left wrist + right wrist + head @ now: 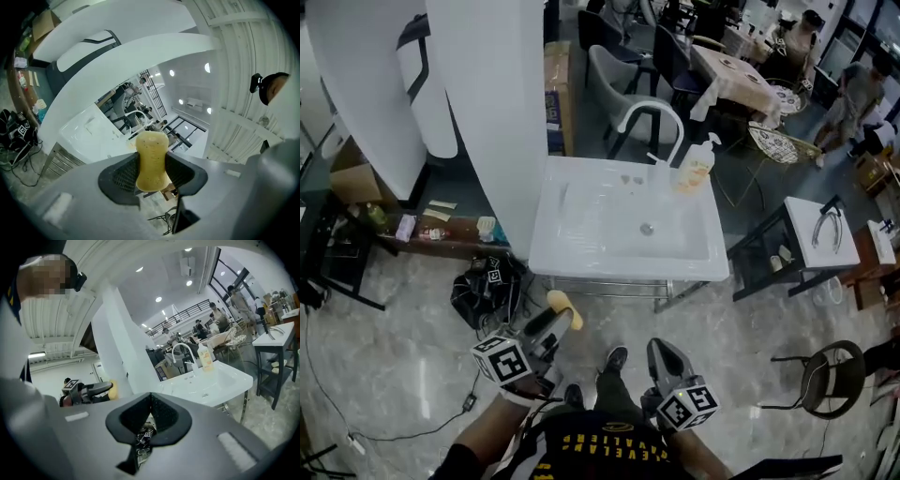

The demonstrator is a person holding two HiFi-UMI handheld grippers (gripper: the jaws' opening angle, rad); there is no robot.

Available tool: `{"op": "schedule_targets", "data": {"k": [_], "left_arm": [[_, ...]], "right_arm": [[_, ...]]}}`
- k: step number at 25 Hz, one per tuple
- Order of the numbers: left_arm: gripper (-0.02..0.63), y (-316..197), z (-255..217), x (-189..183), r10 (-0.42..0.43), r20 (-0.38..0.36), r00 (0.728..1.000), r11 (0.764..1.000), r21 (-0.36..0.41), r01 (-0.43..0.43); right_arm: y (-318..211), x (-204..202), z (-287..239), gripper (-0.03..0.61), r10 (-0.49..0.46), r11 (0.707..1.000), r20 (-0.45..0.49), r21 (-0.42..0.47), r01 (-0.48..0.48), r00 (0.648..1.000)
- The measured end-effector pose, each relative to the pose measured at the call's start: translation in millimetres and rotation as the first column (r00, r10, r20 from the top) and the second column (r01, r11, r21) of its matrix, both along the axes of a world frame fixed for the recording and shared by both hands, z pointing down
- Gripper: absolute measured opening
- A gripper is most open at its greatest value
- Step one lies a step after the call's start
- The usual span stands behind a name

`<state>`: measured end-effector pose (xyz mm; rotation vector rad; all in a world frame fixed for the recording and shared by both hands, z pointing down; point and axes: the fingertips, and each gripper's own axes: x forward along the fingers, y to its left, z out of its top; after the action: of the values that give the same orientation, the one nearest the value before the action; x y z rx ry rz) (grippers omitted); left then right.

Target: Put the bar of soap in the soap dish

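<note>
In front of the white sink (581,255), over the shiny floor (403,366), the left gripper (553,319) pinches the yellow bar of soap (565,308) between its two dark pads (123,176). The soap sticks out past the tips of the pads. It hangs just off the sink's front left corner and does not touch it. The right gripper (662,352) is beside the left one, near the person's shoe (615,359). Its jaws are pressed together with nothing in them. A curved white tap (653,116) stands at the back edge of the sink. A pump bottle (699,167) with yellow stuff inside stands at the back right corner. A black bag (483,286) lies on the floor by the sink's left side.
</note>
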<state>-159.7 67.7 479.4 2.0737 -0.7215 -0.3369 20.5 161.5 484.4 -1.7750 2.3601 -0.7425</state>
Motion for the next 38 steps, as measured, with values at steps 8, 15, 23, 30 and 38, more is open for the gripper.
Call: {"op": "schedule_targets", "data": {"k": [8, 15, 23, 30, 38], "left_arm": [[0.176, -66.4, 12.1, 21.0, -0.091, 0.045, 0.995, 0.996, -0.003, 0.091], [0.176, -119.2, 18.7, 55.1, -0.147, 0.076, 0.986, 0.989, -0.002, 0.147], [0.176, -160.0, 18.2, 75.4, -0.223, 0.102, 0.970, 0.975, 0.002, 0.224], [0.176, -190.5, 23.1, 80.8, -0.254, 0.115, 0.960, 0.967, -0.003, 0.256], [0.176, -233.3, 47.7, 77.5, -0.241, 0.146, 0.960, 0.968, -0.036, 0.248]], "right_arm": [[-81.7, 29.5, 14.0, 0.003, -0.077, 0.997, 0.048, -0.004, 0.077, 0.996], [-145.4, 72.9, 23.2, 0.003, -0.130, 0.991, 0.062, -0.006, 0.131, 0.990], [-202.2, 101.5, 24.9, 0.003, -0.188, 0.982, 0.093, -0.001, 0.189, 0.978], [-235.9, 110.3, 34.4, 0.003, -0.217, 0.975, 0.098, -0.018, 0.220, 0.971], [-274.2, 111.1, 54.2, 0.003, -0.200, 0.976, 0.102, -0.067, 0.208, 0.974]]}}
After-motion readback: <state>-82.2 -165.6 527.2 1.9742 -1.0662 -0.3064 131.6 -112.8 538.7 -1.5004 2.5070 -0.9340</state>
